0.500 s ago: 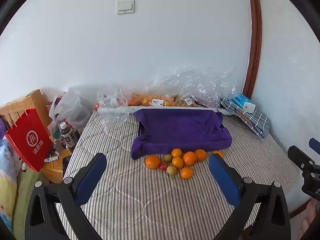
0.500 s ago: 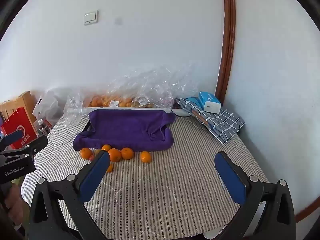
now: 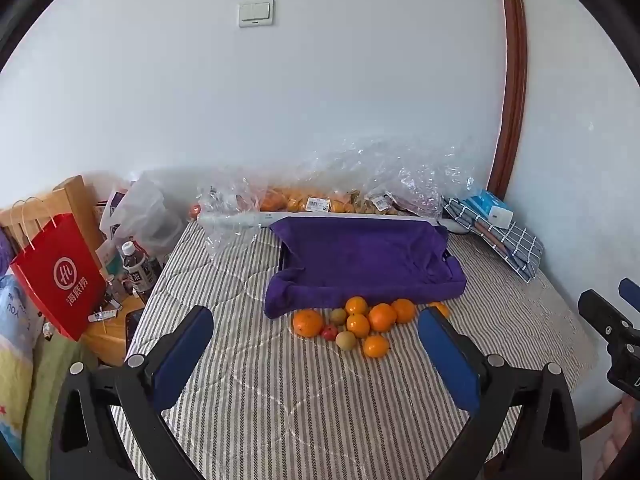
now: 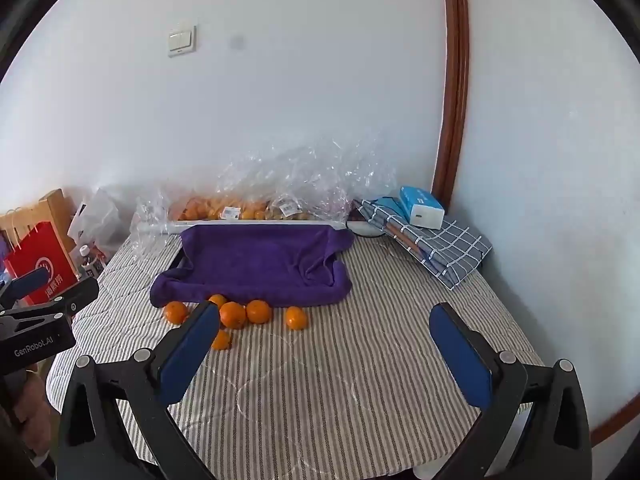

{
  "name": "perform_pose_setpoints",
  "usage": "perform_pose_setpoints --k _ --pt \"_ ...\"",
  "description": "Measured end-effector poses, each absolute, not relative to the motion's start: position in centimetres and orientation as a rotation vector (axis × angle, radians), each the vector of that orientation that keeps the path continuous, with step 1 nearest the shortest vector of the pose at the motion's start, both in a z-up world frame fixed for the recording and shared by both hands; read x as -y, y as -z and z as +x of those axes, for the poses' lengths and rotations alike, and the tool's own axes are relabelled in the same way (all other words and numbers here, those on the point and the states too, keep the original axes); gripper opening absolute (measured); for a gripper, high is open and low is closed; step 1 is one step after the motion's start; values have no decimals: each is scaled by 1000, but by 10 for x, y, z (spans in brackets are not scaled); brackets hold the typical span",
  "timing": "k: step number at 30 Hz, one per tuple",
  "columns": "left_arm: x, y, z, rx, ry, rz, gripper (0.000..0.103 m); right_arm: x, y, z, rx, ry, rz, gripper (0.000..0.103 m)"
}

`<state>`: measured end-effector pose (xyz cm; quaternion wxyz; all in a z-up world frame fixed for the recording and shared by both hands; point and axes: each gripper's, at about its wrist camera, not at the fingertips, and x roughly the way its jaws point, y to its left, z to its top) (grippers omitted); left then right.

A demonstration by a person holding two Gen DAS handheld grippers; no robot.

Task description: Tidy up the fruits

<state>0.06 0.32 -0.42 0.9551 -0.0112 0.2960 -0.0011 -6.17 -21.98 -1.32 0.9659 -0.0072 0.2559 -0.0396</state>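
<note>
Both tools hang above the near edge of the striped bed cover [image 3: 320, 408], tipped downward toward the work; the left gripper [image 3: 316, 344] has its blue pads spread to their widest with nothing between them, and the right gripper [image 4: 324, 344] stands equally wide and empty, which suits an approach before any fruit has been chosen. The loose fruits [image 3: 356, 326] lie in a cluster at about twelve o'clock from the left gripper, touching or just beside the front lip of the purple towel [image 3: 360, 264]; most are oranges, with two pale greenish ones and a small red one among them; one orange [image 4: 296, 317] sits apart at the cluster's three o'clock side. The towel is draped over what seems a shallow tray, probably as a soft lining to keep sorted fruit from rolling. Beyond it, at twelve o'clock against the wall, clear plastic bags [image 3: 320, 200] hold more fruit; a red paper bag [image 3: 60, 276] stands off the bed at nine o'clock.
</note>
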Motion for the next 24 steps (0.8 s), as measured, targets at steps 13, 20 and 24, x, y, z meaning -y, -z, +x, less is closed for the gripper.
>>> perform_pose_setpoints --k 13,20,24 --pt "-2 6 -2 -598 -2 -26 103 219 15 -63 -522 74 -11 103" --pt "-1 6 -2 -602 -5 -22 103 219 15 -61 -527 76 -2 103" --pt "-1 5 -1 -604 -5 -21 103 219 17 -61 -527 78 -3 103"
